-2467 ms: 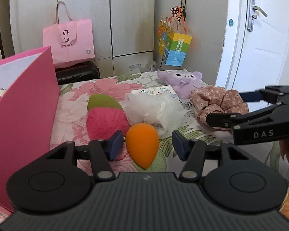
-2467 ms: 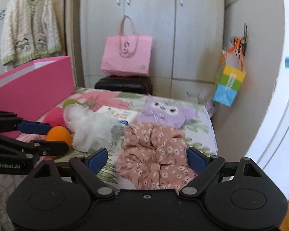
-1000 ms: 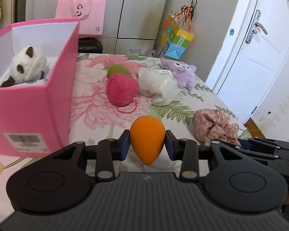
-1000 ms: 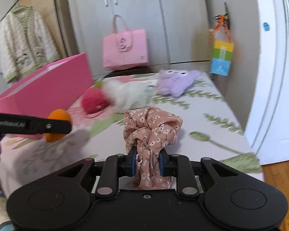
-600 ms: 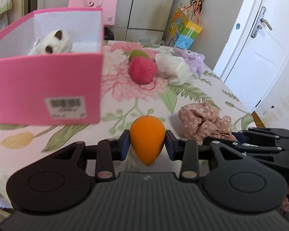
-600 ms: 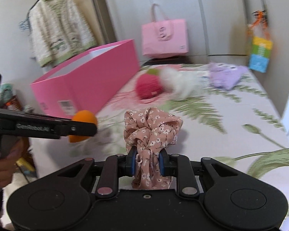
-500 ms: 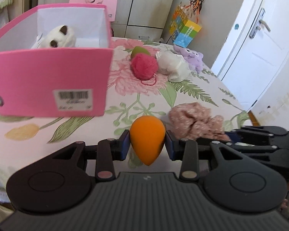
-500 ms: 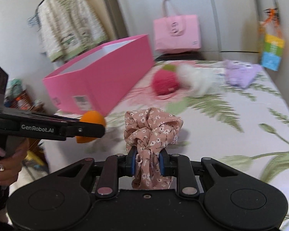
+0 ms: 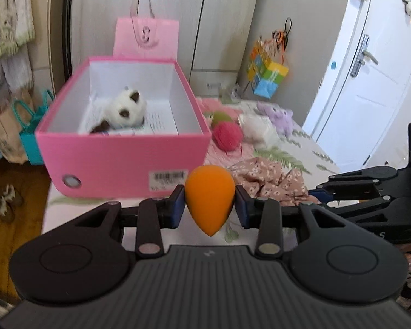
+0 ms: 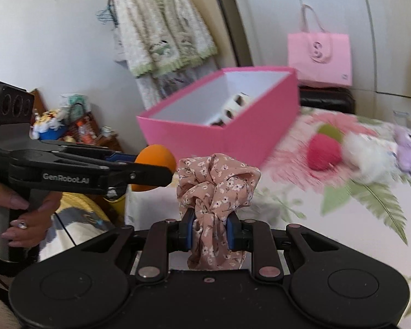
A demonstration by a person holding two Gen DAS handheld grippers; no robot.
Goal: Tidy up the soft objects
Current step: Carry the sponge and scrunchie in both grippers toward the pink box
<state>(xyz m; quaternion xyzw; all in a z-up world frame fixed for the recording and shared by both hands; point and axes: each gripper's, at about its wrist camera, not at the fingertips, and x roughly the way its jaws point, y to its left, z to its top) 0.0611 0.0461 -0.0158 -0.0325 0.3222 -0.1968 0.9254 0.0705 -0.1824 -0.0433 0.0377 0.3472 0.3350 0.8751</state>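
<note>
My left gripper is shut on an orange egg-shaped sponge, held in the air in front of the pink box. It also shows in the right wrist view. My right gripper is shut on a pink floral scrunchie, held up beside the left gripper; the scrunchie shows in the left wrist view. The open pink box holds a white and brown plush. A pink ball, a green sponge, a white mesh puff and a purple plush lie on the floral table.
A pink bag stands on a black case by the cupboards behind the table. A colourful bag hangs on the wall. A white door is at the right. A knitted cardigan hangs at the left, with clutter on the floor below.
Both grippers have pulled back and swung left with their objects still held. The pink box now sits straight ahead and its inside is visible from above.
</note>
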